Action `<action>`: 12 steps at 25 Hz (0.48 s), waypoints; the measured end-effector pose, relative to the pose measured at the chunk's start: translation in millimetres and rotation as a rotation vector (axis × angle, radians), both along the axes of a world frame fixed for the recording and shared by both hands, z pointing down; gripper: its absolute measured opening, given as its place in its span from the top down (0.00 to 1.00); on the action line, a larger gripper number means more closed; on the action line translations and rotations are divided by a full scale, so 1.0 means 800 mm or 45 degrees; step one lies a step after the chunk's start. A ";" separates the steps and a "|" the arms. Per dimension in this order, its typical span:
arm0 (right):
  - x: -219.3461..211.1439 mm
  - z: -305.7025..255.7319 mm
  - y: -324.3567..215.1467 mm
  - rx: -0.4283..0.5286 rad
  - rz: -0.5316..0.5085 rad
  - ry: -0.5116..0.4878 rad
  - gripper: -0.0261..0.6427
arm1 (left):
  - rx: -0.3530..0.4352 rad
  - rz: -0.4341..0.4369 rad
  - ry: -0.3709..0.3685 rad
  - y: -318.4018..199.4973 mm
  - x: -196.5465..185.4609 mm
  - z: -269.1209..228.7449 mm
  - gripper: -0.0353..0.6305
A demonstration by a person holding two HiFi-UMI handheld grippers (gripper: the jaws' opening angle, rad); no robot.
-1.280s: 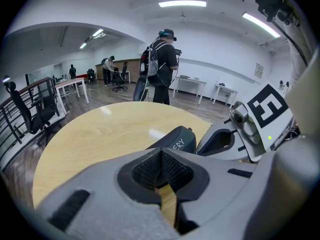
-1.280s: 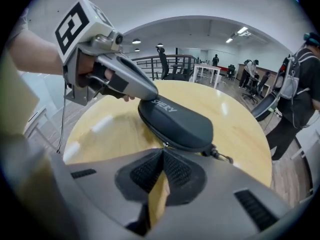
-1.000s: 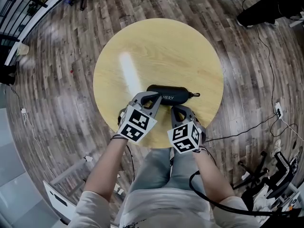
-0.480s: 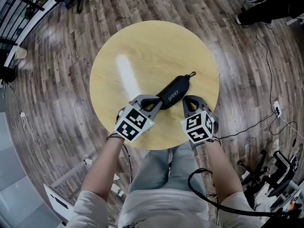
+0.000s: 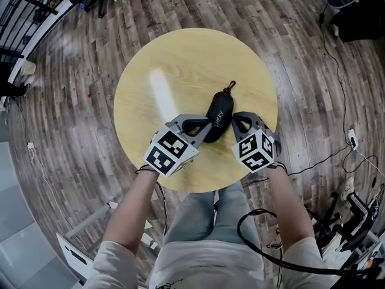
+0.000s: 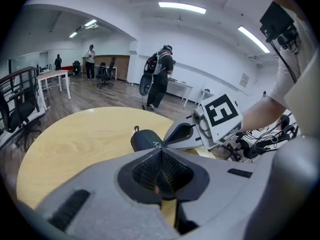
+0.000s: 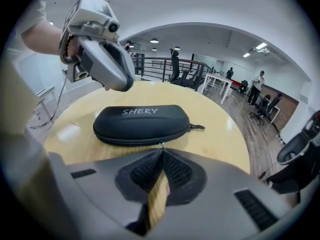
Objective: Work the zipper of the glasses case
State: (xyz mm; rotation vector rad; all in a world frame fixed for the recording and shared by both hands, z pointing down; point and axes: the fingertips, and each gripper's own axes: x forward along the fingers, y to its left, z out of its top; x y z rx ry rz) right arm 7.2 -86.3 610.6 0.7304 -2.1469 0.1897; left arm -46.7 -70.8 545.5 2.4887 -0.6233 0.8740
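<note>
A black zipped glasses case (image 5: 218,114) marked SHERY lies on the round wooden table (image 5: 180,59), its clip end (image 5: 230,88) pointing away from me. My left gripper (image 5: 206,124) is shut, and its tips rest against the case's near left end (image 6: 146,139). My right gripper (image 5: 235,118) is at the case's right long side. In the right gripper view the case (image 7: 141,123) lies broadside. There the right gripper (image 7: 161,149) is shut, with a small metal zipper pull (image 7: 161,144) at its tips. The left gripper (image 7: 127,86) hangs over the case's left end.
The table's near edge (image 5: 198,188) is just behind both grippers. Dark plank floor (image 5: 78,101) surrounds the table, with cables (image 5: 313,161) at the right. A person with a backpack (image 6: 160,76) and desks with chairs (image 6: 55,76) stand far off.
The case has turned counter-clockwise from lying crosswise to pointing away, its clip end swinging to the far side. Both grippers stayed at it, and the right one moved right and farther out.
</note>
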 end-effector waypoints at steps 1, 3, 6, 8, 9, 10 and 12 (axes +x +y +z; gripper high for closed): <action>0.000 0.000 -0.003 0.003 -0.008 0.005 0.96 | 0.001 0.006 0.001 -0.009 0.007 -0.001 0.94; 0.000 0.002 -0.007 -0.001 -0.014 0.008 0.96 | -0.009 0.043 -0.022 -0.021 0.025 0.005 0.94; 0.000 0.003 -0.003 -0.012 -0.016 0.011 0.96 | -0.032 0.099 -0.098 -0.022 0.038 0.027 0.94; 0.000 0.003 0.001 -0.013 -0.023 0.009 0.96 | -0.036 0.094 -0.099 -0.019 0.037 0.031 0.94; 0.000 0.003 0.003 -0.011 -0.024 0.008 0.96 | -0.028 0.087 -0.092 -0.020 0.036 0.031 0.94; 0.001 0.004 0.004 -0.011 -0.025 0.008 0.96 | -0.018 0.084 -0.089 -0.022 0.037 0.030 0.94; 0.003 0.004 0.010 -0.018 -0.024 0.008 0.96 | 0.001 0.086 -0.093 -0.023 0.039 0.031 0.94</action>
